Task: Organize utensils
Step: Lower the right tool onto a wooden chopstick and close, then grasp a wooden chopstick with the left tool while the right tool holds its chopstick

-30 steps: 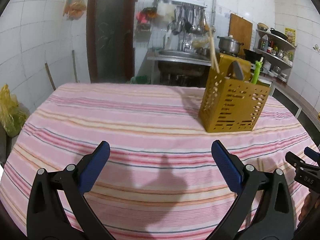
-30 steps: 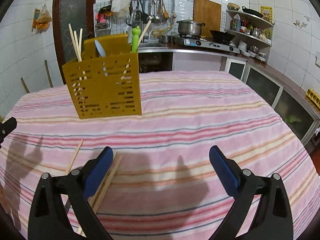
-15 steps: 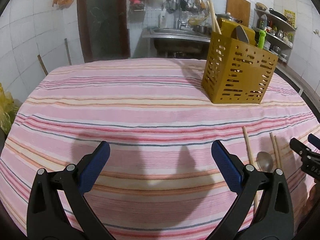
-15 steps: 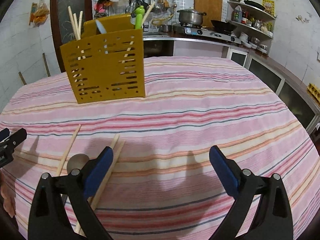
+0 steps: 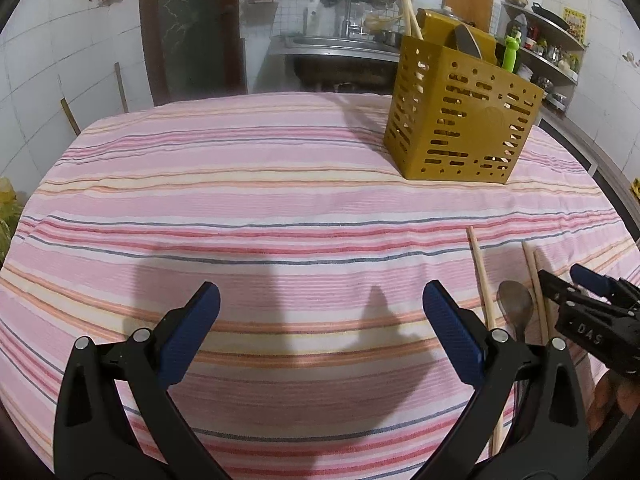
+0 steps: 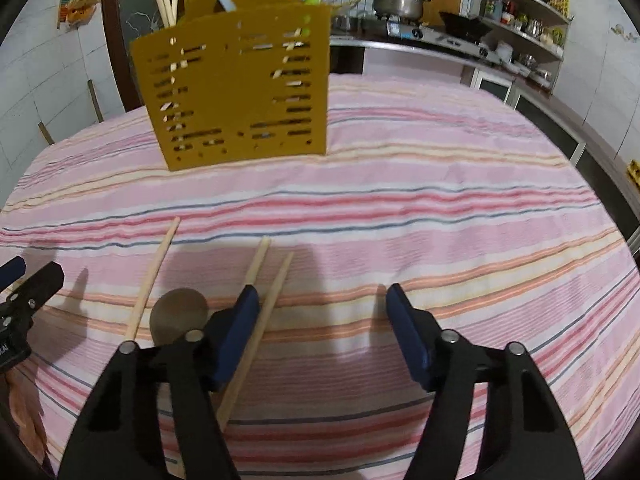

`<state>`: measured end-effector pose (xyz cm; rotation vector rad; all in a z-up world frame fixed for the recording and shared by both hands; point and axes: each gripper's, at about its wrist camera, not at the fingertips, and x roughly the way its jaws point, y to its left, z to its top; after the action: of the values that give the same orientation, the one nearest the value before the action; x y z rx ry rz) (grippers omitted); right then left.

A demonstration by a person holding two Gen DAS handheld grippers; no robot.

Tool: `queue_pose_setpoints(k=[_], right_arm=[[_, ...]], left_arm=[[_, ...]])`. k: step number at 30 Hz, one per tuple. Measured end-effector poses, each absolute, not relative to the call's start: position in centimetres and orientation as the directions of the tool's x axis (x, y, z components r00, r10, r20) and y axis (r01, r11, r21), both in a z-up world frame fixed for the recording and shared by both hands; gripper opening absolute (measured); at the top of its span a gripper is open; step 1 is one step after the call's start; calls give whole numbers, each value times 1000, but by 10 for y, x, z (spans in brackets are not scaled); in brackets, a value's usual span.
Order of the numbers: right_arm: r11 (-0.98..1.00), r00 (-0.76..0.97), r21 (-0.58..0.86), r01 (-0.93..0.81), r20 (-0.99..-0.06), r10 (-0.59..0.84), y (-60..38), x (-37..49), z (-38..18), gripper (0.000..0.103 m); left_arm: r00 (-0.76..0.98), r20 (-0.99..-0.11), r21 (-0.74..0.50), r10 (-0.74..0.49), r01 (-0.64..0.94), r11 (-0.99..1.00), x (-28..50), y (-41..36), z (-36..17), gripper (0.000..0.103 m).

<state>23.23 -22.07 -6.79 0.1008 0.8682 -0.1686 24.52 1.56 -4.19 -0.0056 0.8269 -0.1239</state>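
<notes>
Spoon [image 5: 515, 307] between chopsticks [image 5: 485, 288]; holder [image 5: 460, 128] beyond

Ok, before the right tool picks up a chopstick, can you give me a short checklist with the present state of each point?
1. Right tool empty: ok, its fingers are closing with only cloth between them.
2. Pair of chopsticks in the gap: not ok, they lie at its left finger.
3. Spoon apart from them: ok.
4. Left tool out of the way: ok, open over bare tablecloth.
5. Yellow holder upright: ok.
6. Free room inside the holder: cannot tell.
</notes>
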Motion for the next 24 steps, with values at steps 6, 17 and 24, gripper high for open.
queue_pose_setpoints(k=[6, 17, 24], right_arm=[[983, 618, 2, 184, -778, -114, -204, 240, -67, 26], [997, 644, 18, 80, -764, -38, -219, 239, -58, 10], [999, 644, 6, 40, -764, -22, -242, 241, -50, 8]], left_arm=[[658, -745, -45, -111, 116, 992, 244, 11, -43, 98], [622, -771, -69, -138, 135, 988, 244, -3, -40, 98], [614, -772, -95, -164, 144, 985, 250, -21, -35, 97]])
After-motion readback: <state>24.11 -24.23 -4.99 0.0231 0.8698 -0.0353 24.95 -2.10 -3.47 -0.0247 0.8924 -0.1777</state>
